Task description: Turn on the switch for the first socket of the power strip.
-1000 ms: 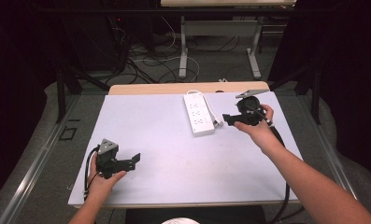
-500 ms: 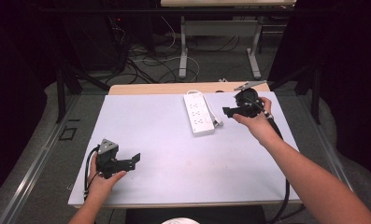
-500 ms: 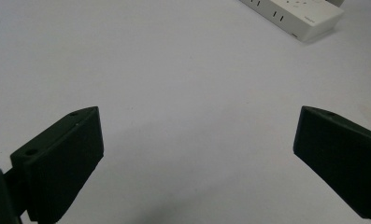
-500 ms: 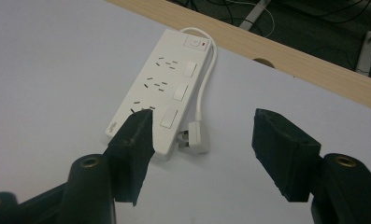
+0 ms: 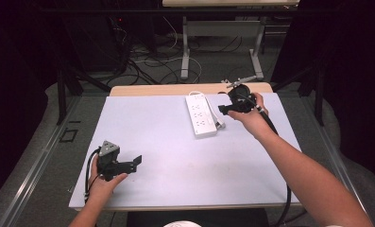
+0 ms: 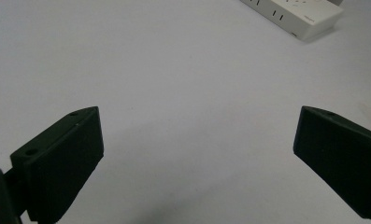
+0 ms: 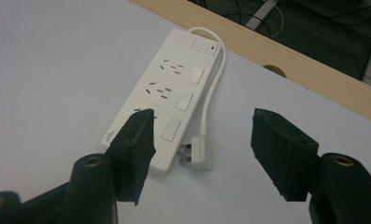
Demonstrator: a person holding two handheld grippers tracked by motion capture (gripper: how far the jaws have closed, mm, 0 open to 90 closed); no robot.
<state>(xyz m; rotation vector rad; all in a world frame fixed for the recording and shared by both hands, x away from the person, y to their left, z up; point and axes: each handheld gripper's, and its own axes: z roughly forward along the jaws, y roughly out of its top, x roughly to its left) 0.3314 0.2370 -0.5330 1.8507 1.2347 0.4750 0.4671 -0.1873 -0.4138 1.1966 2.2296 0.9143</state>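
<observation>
The right gripper point(image 5: 221, 109) hovers just beside the white power strip point(image 5: 201, 115), at the strip's right side near the far edge of the table, and its jaws stand apart with nothing between them; they have just been closing a little, but the pads press on nothing. In the right gripper view the plug point(image 7: 197, 152) lies on the table in front of the jaws and a little below them, in the gap between the two, with the near end of the power strip point(image 7: 167, 100) just to the left of it. The white cord point(image 7: 214, 88) runs away from the plug along the strip's right side up to the switch end. The long axis of the strip goes away from this gripper, toward the far edge, and is somewhat tilted to the right in that view. I judge that the coming move is a reach forward and down to the plug, so the jaws must come around the plug body and not the strip. The left gripper point(image 5: 137, 162) rests well apart, near the person's side, its jaws wide and empty; the right hand point(image 5: 251, 118) is clearly the nearer one. The table point(image 5: 166, 142) has a plain pale cover, with a wooden strip at the far edge. Behind it the room is dark, with cables on the floor and the legs of another table.
</observation>
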